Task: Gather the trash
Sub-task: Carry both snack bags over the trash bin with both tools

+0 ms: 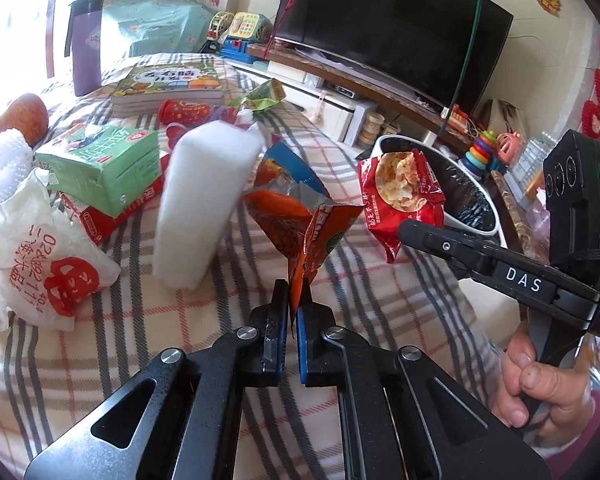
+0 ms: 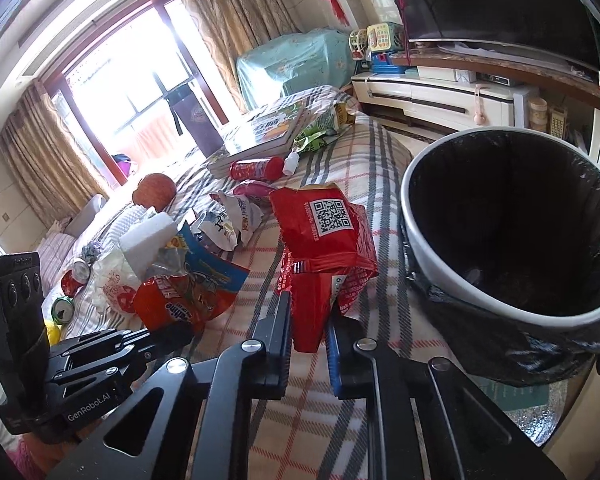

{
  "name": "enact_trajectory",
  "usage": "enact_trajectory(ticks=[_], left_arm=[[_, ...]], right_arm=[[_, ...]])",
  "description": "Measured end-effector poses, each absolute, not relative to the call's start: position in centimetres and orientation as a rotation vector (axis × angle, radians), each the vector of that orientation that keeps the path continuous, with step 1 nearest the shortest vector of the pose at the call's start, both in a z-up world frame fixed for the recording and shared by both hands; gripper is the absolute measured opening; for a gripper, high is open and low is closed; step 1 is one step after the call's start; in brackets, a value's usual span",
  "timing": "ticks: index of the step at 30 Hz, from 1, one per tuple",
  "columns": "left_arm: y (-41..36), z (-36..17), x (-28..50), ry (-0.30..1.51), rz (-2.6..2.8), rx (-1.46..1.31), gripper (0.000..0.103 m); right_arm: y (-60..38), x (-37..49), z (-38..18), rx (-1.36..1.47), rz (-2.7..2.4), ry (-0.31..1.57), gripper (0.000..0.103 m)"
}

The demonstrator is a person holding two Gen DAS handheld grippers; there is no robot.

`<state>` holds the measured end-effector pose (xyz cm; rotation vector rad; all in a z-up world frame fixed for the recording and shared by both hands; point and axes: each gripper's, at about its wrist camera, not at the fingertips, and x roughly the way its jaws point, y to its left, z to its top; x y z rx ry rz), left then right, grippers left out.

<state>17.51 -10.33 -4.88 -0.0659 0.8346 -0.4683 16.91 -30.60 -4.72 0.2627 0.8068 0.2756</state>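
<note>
My left gripper is shut on an orange and blue snack wrapper and holds it above the plaid table; the wrapper also shows in the right wrist view. My right gripper is shut on a red snack bag with a QR code, held just left of the trash bin. In the left wrist view the red bag hangs at the bin's near rim. The bin is white with a black liner and stands off the table's right edge.
On the plaid table lie a white foam block, a green carton, a white plastic bag, books, a red tube, an apple, a purple flask. Cans lie far left. A TV stands behind.
</note>
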Motion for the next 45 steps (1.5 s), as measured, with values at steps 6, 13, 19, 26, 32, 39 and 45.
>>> enact_trajectory(ticks=[6,13,19,26,32,39,45], left_arm=[[-11.7,-4.2,17.0,0.821,-0.501,-0.047,0.003],[-13.9,-3.8,16.5,0.820,-0.539,-0.029,0.003],[-15.5,-3.4,16.4,0.815,-0.562,-0.005,0.003],[-17.2,-3.1,16.8,0.816,-0.581,0.016,0.003],[-18.8,-2.7,17.1,0.810,-0.600,0.037,0.003],[-20.9,-2.1,17.9,0.804,-0.619,0.059,0.003],[-22.5,-1.7,18.5,0.798,-0.634,0.082,0.003]], right_arm=[[-32.3,15.3,-3.9,0.273,0.242,0.782,0.014],[-34.3,14.0,-3.0,0.282,0.201,0.756,0.014],[-35.5,13.4,-2.7,0.288,0.169,0.745,0.014],[-37.1,13.1,-2.4,0.300,0.134,0.733,0.014],[-38.6,13.0,-2.2,0.308,0.109,0.726,0.014],[-40.0,13.1,-1.9,0.312,0.088,0.717,0.014],[-41.1,13.6,-1.5,0.308,0.069,0.714,0.014]])
